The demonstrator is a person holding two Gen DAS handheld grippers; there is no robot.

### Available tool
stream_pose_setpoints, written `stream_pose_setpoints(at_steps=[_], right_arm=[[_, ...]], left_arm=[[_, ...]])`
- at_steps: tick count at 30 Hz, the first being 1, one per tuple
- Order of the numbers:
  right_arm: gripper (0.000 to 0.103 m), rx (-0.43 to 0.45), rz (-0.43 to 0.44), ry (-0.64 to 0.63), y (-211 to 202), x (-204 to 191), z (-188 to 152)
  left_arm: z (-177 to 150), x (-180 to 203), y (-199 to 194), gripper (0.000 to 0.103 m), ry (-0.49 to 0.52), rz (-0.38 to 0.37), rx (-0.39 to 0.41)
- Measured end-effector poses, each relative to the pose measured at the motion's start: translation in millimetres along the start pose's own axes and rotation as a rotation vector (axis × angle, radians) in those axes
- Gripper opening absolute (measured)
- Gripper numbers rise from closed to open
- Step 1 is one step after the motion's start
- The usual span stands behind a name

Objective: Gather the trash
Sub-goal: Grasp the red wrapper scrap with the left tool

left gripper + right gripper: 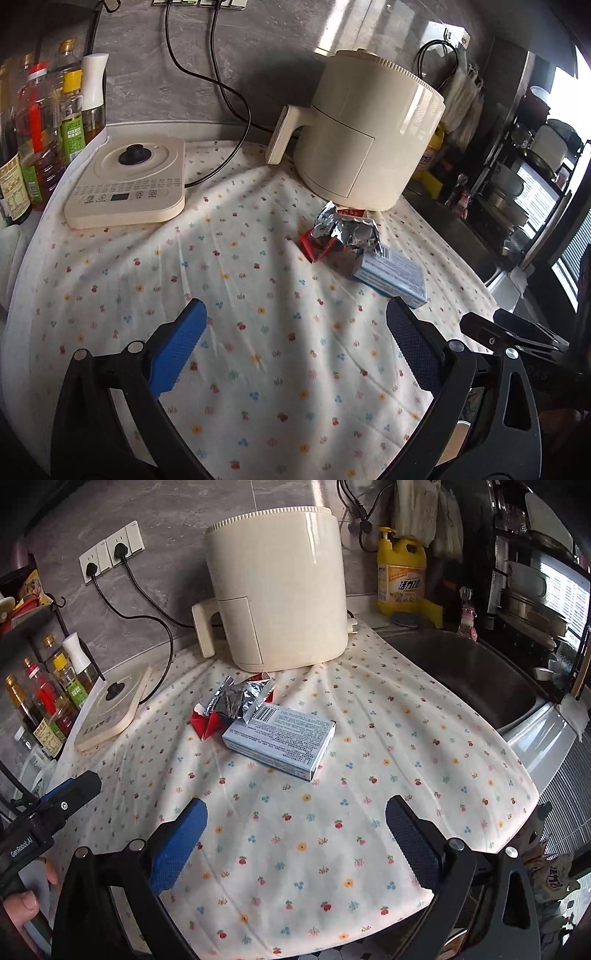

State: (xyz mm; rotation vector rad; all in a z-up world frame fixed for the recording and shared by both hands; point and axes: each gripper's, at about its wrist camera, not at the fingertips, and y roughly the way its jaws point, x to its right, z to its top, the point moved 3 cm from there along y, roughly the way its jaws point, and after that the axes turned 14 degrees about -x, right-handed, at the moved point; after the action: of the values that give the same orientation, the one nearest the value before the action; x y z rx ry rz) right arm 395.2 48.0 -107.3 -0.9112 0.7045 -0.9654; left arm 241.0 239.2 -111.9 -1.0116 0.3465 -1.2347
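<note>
left tool (pixel 295 354) agape, right tool (pixel 295 838) agape

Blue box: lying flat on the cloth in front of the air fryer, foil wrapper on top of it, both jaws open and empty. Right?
Not quite. The foil wrapper lies beside the blue box, at its far end, not on top; the right wrist view shows it. The rest holds.

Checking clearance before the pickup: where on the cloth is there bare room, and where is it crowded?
Bare: the near cloth between both open claws and the blue box, and the strip between box and sink. Crowded: the wrapper touching the box, just before the air fryer.
</note>
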Motion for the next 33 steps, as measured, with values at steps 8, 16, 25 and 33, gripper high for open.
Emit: stream_pose_setpoints(at_steps=[8, 16, 25, 33], right_arm=[[0.094, 0.0, -0.036, 0.062, 8, 3, 10], [0.093, 0.006, -0.103, 0.137, 9, 16, 19], [0.093, -0.028, -0.122, 0.129, 26, 7, 47], [0.095, -0.07, -0.061, 0.042, 59, -18, 76]], left_arm=[[36, -3, 40, 0.085, 0.05, -0.081, -0.05], [68, 1, 94, 0.045, 0.076, -0.118, -0.14], [91, 1, 143, 0.019, 0.089, -0.13, -0.218], [93, -29, 130, 0.003, 0.003, -0.146, -0.19]])
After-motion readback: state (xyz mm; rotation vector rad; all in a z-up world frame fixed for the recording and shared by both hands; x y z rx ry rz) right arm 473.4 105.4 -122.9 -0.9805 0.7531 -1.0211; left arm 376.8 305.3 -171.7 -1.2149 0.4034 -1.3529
